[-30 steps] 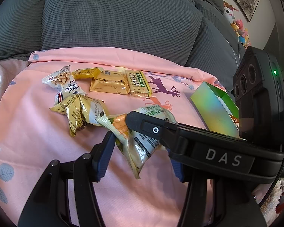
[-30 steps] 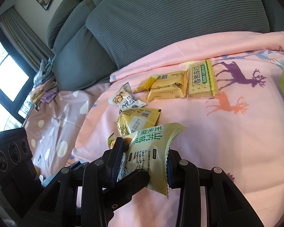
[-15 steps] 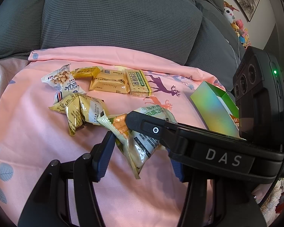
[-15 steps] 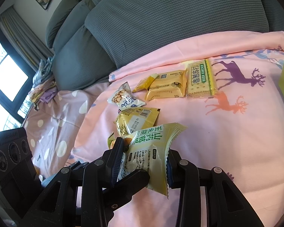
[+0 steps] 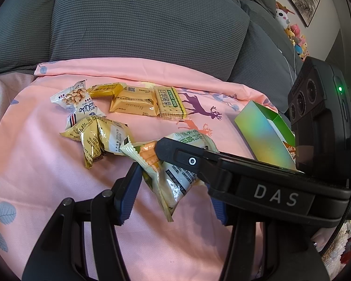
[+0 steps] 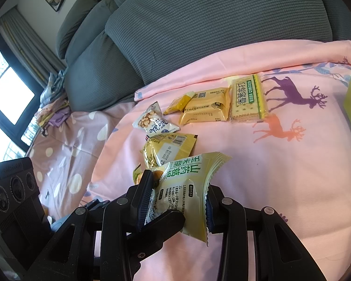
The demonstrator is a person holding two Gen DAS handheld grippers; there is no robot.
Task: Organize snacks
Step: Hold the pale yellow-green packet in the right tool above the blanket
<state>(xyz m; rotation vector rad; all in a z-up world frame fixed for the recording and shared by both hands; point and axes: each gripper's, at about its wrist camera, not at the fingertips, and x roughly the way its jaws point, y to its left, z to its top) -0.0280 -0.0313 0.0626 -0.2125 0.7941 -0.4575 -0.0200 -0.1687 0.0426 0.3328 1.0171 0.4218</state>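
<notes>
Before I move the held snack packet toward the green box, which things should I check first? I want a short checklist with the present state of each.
1. Right claw grip on snack packet: ok, both pads press it.
2. Left claw free of the packet: cannot tell; jaws open around it, one pad near its edge.
3. Green box open: ok.
4. Room inside box: cannot tell, interior mostly hidden.
5. Path over pink sheet to box: ok, nothing lies between.

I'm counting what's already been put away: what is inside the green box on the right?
In the left wrist view the green box stands open-topped. One orange-printed packet peeks out by its rim. The rest of the inside is hidden by the box wall and the right gripper's body, so no count is possible.
</notes>
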